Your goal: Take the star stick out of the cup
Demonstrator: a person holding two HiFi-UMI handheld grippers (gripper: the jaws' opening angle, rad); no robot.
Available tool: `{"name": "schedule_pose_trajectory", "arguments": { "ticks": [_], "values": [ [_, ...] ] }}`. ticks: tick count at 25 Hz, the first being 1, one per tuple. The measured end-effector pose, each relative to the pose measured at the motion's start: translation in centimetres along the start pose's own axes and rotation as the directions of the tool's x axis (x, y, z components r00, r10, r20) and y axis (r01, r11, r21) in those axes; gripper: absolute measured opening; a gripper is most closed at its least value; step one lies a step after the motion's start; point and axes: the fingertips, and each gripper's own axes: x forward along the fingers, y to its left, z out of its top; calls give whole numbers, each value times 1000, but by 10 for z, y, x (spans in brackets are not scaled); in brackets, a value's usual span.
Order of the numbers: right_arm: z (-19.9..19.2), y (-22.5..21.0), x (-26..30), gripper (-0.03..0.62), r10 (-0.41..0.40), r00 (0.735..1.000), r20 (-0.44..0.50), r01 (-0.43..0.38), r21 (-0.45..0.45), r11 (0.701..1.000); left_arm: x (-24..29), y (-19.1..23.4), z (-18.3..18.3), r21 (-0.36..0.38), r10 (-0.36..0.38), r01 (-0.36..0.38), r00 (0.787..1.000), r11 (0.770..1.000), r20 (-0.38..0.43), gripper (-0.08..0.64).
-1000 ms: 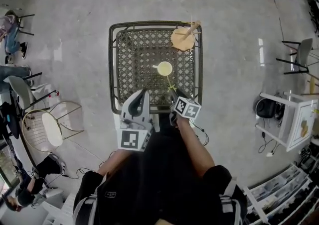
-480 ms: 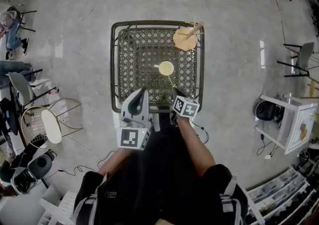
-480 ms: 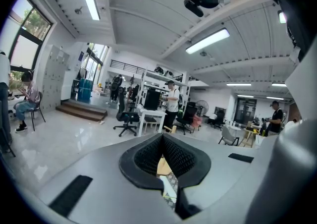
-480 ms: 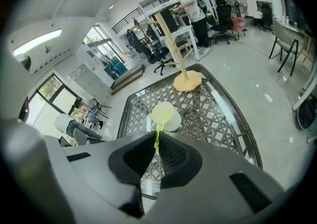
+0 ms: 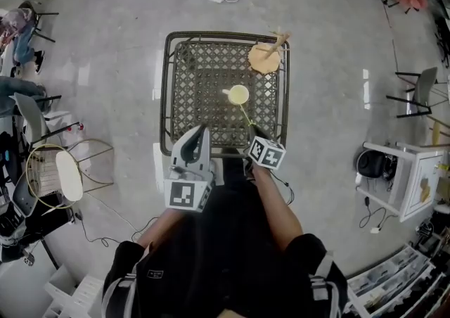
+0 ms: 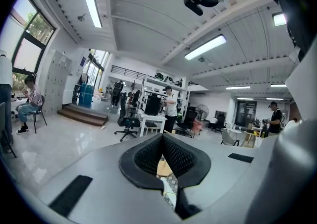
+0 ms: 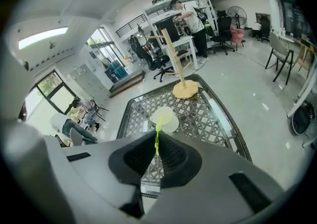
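Right gripper (image 5: 252, 129) pinching the star stick (image 7: 157, 139), not yet lifted from the cup (image 5: 238, 94).
Its jaws are closing onto the stick, whose far end sits in the pale cup on the lattice table (image 5: 167, 98). Left gripper (image 5: 200, 130) hangs closed and empty. Pulling out remains.

Black T-shirt (image 5: 225, 253); grey left gripper (image 5: 200, 130) and right gripper (image 5: 254, 130), black-and-white marker cubes (image 5: 188, 195).

**Pinching with the right tool (image 5: 254, 131)**

Holds both forearms forward, side by side, bare below the elbows. Carries the left tool (image 5: 200, 129) with jaws pressed together. Closing the right tool's jaws on the star stick (image 7: 157, 138), pads touching it.
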Motion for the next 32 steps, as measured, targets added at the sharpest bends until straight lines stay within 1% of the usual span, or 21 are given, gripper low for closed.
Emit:
{"name": "schedule_pose_trajectory", "arguments": {
  "ticks": [2,5,9,13,15,18,22,26,32],
  "values": [
    [2,2,-9,20,0,999,33,1,-5,1000,-12,-1,2,5,-6,6,1000,1000,19,16],
    [-6,13,-28,20,15,997,77,-16,4,1000,-41,-2,2,21,-17,16,999,1000,27,15],
    [-14,20,-60,20,7,990,138,-7,-2,1000,-76,-9,6,23,-30,29,997,999,67,16],
    [-28,33,-95,20,14,979,202,-14,-3,1000,-116,-10,0,62,-49,45,996,997,75,17],
    [-34,42,-114,20,18,971,237,-17,-6,1000,-133,-11,2,60,-57,52,995,997,84,16],
    [-41,55,-141,20,24,959,282,-23,-8,1000,-153,-14,5,30,-68,66,993,997,94,16],
    [-42,71,-178,20,23,939,343,-17,-19,1000,-171,-21,2,49,-110,106,990,993,85,17],
    [-39,83,-211,20,33,917,397,-16,-48,999,-179,-32,3,54,-135,131,987,990,87,16],
    [-33,91,-255,20,82,880,468,-30,-117,993,-183,-56,5,52,-136,131,985,990,103,16]
  ]
}}
